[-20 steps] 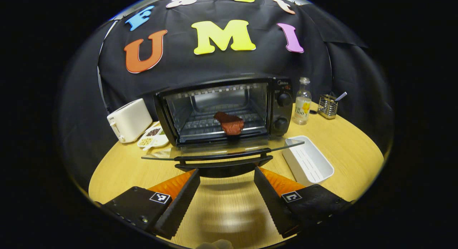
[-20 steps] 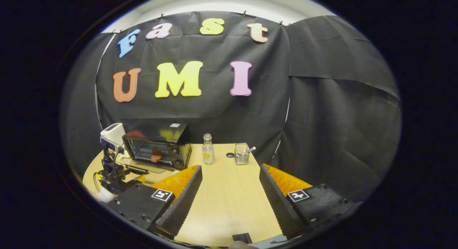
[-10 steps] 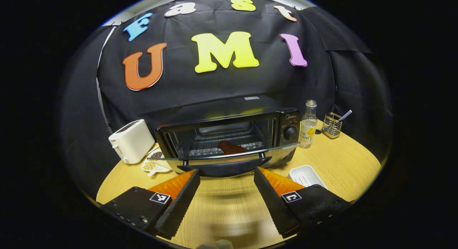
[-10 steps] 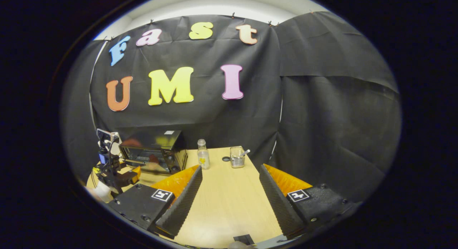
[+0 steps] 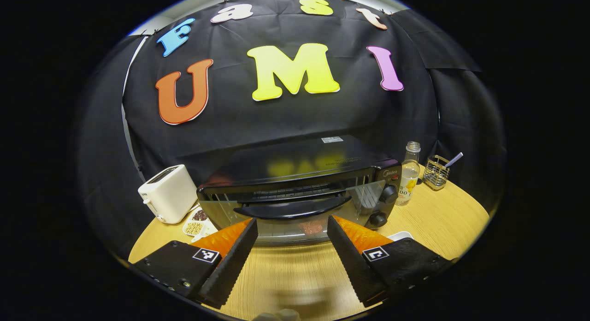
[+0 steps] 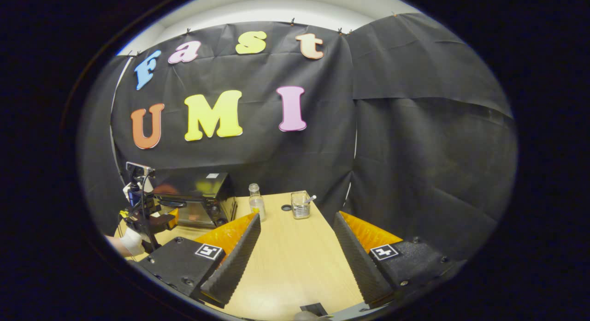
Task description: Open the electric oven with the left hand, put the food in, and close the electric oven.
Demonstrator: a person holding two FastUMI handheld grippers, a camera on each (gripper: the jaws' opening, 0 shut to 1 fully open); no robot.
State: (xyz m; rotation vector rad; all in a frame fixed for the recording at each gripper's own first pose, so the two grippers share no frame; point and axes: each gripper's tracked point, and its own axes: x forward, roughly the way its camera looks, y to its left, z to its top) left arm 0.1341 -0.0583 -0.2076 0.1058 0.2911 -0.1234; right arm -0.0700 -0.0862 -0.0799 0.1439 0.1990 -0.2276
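Left gripper (image 5: 291, 238) spread before electric oven (image 5: 295, 192), door up, right gripper (image 6: 295, 247) spread, brand print unreadable

Both the left tool (image 5: 292, 238) and the right tool (image 6: 297, 235) have their fingers spread apart.

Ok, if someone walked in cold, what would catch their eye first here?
Probably the black oven in the middle of the table, its glass door up and a reddish piece of food behind it. The left gripper sits open right in front of the door handle. A white toaster stands beside the oven.
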